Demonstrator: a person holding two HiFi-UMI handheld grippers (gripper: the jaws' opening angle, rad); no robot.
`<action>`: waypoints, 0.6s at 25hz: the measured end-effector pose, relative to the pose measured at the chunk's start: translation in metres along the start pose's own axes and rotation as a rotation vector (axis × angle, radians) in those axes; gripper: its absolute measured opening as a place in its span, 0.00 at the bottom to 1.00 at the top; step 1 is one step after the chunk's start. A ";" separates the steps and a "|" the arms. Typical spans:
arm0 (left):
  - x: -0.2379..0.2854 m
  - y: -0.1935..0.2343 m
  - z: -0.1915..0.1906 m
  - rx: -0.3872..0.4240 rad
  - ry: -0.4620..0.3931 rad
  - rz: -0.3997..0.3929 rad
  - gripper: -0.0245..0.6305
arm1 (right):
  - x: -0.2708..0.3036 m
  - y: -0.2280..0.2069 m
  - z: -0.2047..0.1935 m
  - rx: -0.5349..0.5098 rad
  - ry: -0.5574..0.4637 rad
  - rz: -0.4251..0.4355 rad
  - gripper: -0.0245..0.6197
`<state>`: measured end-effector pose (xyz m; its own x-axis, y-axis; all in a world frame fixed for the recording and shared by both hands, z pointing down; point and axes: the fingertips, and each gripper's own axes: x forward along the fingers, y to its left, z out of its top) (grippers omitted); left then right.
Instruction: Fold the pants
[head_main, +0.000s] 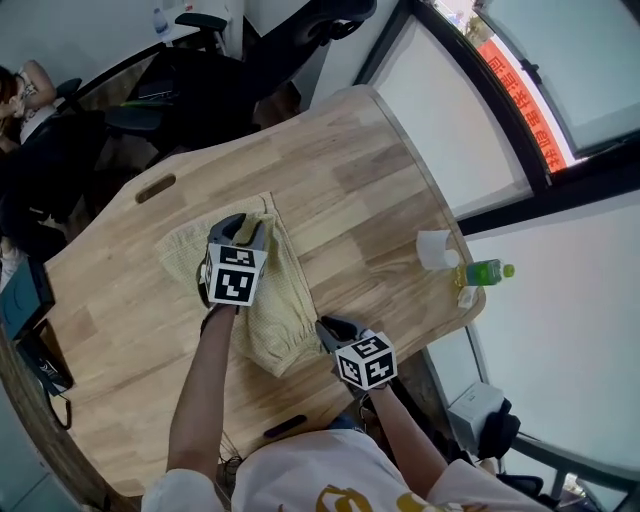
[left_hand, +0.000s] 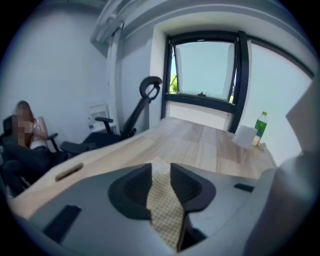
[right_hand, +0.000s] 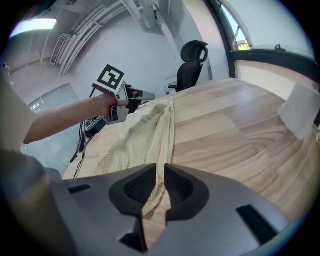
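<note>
while the yellow pants (head_main: 275, 315) lie on the wood counter (head_main: 385, 195), a person holds a hand-held gripper in each hand over them. the left hand-held gripper (left_hand: 161, 172) is at the far end of the pants. its jaws are partly apart, and a strip of the cloth runs up between them. the cloth looks loose there, not pinched. the right hand-held gripper (right_hand: 160, 171) is at the near end of the pants, close to the person. its jaws are only a little bit apart. the edge of the pants sits in the gap, and some bare wood shows in the gap too, so it is not squeezing the cloth. the pants look doubled over, and one long side is bunched up in a ridge. a green bottle (head_main: 485, 272) and a white cup (head_main: 435, 250) stand at the counter's edge, well apart from the pants. a black chair (right_hand: 191, 60) stands past the far end of the counter.
</note>
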<state>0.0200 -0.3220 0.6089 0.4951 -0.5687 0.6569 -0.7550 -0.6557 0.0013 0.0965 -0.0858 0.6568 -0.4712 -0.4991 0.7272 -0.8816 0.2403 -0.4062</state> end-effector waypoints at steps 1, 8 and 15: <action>-0.012 0.010 0.005 -0.002 -0.041 0.046 0.17 | -0.002 0.001 0.003 -0.009 -0.010 -0.002 0.12; -0.053 0.035 -0.021 -0.158 -0.096 0.087 0.05 | -0.016 0.011 0.016 0.064 -0.084 0.026 0.10; -0.131 0.116 -0.053 -0.196 -0.124 0.297 0.05 | -0.023 0.044 0.026 0.000 -0.120 0.064 0.06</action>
<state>-0.1553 -0.2972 0.5627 0.2819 -0.7836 0.5537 -0.9354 -0.3528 -0.0230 0.0691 -0.0859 0.6077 -0.5195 -0.5786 0.6288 -0.8500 0.2744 -0.4497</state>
